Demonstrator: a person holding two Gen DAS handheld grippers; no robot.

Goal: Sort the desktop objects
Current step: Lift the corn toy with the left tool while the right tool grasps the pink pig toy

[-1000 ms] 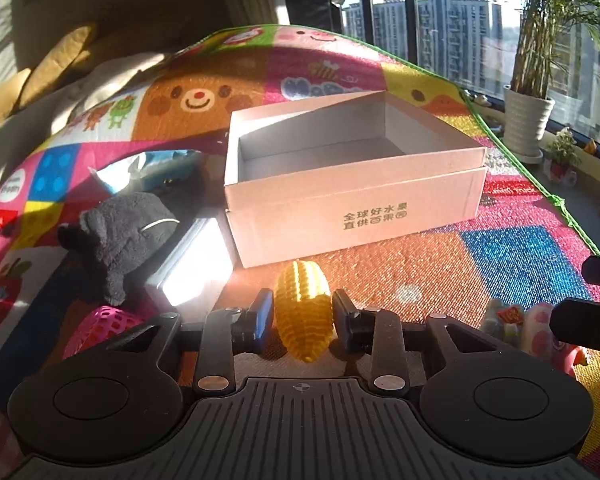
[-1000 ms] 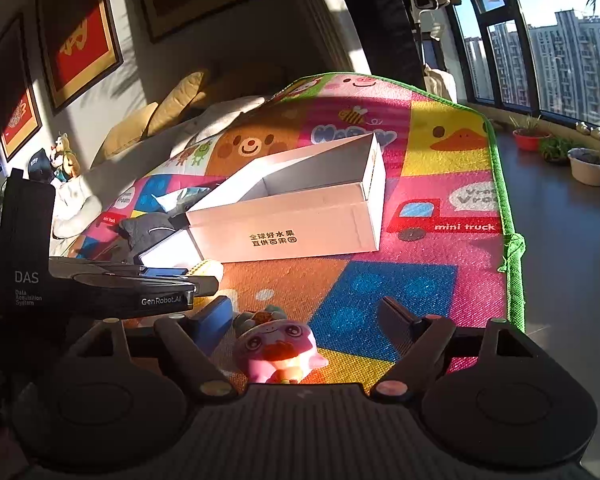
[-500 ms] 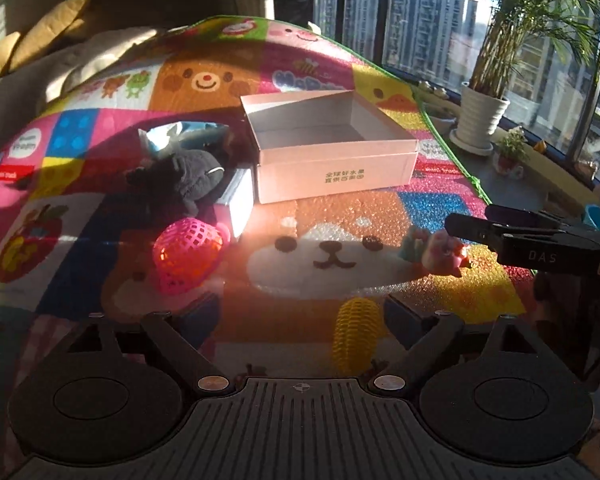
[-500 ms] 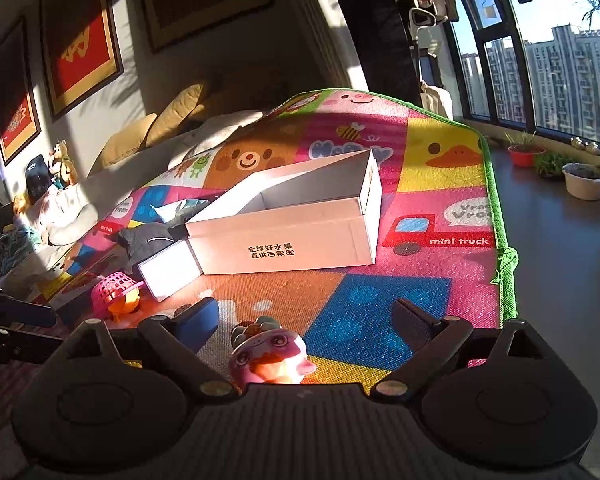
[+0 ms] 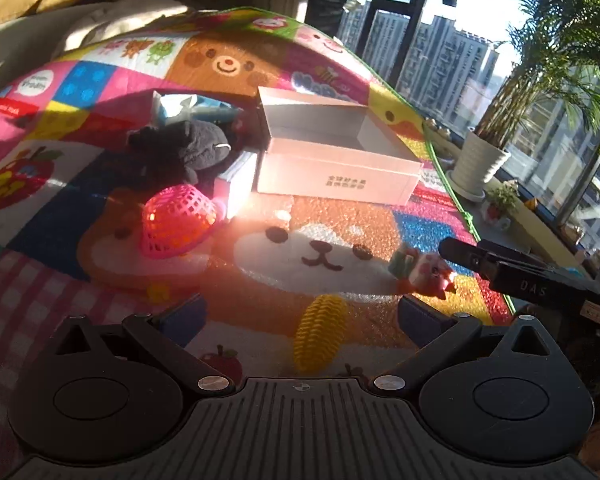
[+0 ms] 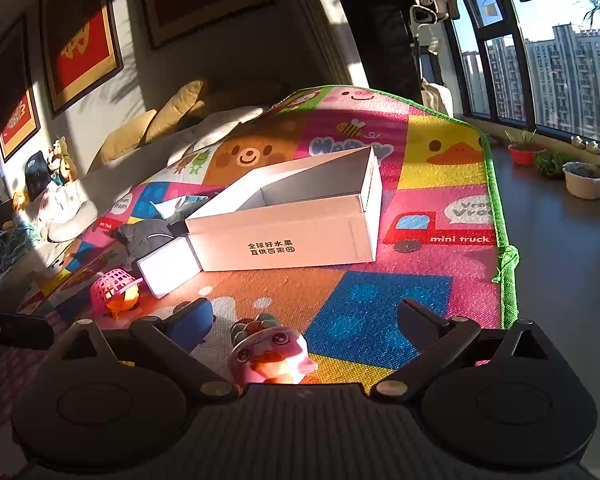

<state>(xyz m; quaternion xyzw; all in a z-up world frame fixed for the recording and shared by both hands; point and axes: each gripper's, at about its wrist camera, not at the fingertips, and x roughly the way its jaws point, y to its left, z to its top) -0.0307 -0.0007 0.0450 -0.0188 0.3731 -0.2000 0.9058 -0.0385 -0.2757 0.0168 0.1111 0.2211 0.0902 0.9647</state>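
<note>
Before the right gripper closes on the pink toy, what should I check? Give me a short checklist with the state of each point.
1. Right gripper jaws wide open: ok; they have just been opening.
2. Pink toy lies between the right jaws, untouched: ok.
3. White cardboard box is open on top with room inside: ok.
4. Left gripper has let go of the yellow corn toy: ok; jaws just opened, the corn lies on the play mat.
5. Left gripper clear of the right one's path: cannot tell.

Yellow corn (ribbed) on mat.
</note>
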